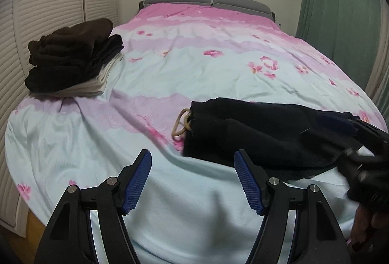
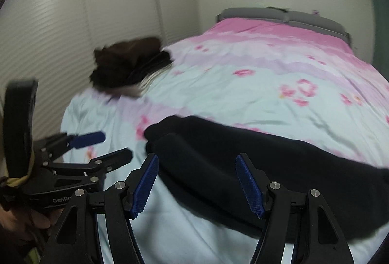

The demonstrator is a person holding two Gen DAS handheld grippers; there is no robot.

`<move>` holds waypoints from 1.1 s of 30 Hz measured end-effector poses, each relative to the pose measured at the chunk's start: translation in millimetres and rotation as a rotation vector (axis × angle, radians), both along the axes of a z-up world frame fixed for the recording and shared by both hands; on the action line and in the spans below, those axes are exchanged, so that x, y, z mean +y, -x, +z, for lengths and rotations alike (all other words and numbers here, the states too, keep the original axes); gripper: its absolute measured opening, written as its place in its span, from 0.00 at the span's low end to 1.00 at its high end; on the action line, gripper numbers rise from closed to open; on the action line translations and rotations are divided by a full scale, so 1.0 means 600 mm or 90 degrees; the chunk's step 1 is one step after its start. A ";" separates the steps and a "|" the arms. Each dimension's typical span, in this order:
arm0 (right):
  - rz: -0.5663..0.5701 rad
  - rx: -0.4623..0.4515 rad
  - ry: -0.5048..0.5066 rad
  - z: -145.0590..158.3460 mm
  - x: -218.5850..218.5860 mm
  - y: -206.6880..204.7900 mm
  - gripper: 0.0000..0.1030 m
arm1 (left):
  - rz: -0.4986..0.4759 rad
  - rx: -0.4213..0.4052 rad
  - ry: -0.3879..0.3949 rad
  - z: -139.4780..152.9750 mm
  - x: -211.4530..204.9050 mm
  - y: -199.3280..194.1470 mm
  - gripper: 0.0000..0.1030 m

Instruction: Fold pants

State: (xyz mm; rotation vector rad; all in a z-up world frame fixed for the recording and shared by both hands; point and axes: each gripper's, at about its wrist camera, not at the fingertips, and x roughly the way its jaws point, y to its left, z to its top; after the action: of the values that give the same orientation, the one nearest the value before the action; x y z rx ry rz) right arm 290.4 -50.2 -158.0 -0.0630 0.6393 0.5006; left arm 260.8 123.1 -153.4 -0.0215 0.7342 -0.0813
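Note:
Dark navy pants (image 1: pixel 255 132) lie partly folded on the bed, with a tan drawstring loop (image 1: pixel 181 126) at their left end. They also show in the right wrist view (image 2: pixel 243 162). My left gripper (image 1: pixel 192 164) is open and empty, just in front of the pants' left end. It also shows at the left of the right wrist view (image 2: pixel 114 146), open. My right gripper (image 2: pixel 197 166) is open, hovering over the near edge of the pants. In the left wrist view it shows blurred at the right edge (image 1: pixel 364 142).
A stack of folded dark and white clothes (image 1: pixel 73 57) sits at the bed's left side by a louvred wardrobe (image 1: pixel 36 8). The flowered pink and pale blue bedcover (image 1: pixel 218 64) runs back to a grey headboard (image 1: pixel 206 0). Green curtains (image 1: pixel 340 8) hang at the right.

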 end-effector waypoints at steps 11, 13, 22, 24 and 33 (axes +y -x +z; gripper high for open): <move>0.067 0.078 0.070 -0.068 0.091 -0.068 0.21 | 0.059 0.030 0.024 -0.023 0.057 -0.011 0.61; 0.070 0.058 0.057 -0.059 0.088 -0.059 0.14 | 0.063 0.028 0.028 -0.021 0.060 -0.008 0.61; 0.122 0.096 0.105 -0.112 0.119 -0.045 0.18 | 0.059 0.020 0.034 -0.018 0.056 -0.005 0.62; 0.108 0.078 0.078 -0.107 0.111 -0.038 0.22 | 0.058 0.022 0.032 -0.020 0.055 -0.007 0.62; 0.031 0.026 -0.055 -0.028 0.000 0.016 0.45 | 0.056 -0.016 0.026 0.008 0.035 0.006 0.62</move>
State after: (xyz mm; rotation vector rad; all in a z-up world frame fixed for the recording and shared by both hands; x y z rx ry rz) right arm 281.1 -50.2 -175.0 0.0124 0.6563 0.5775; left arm 257.5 144.0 -148.7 -0.0910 0.7052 -0.0129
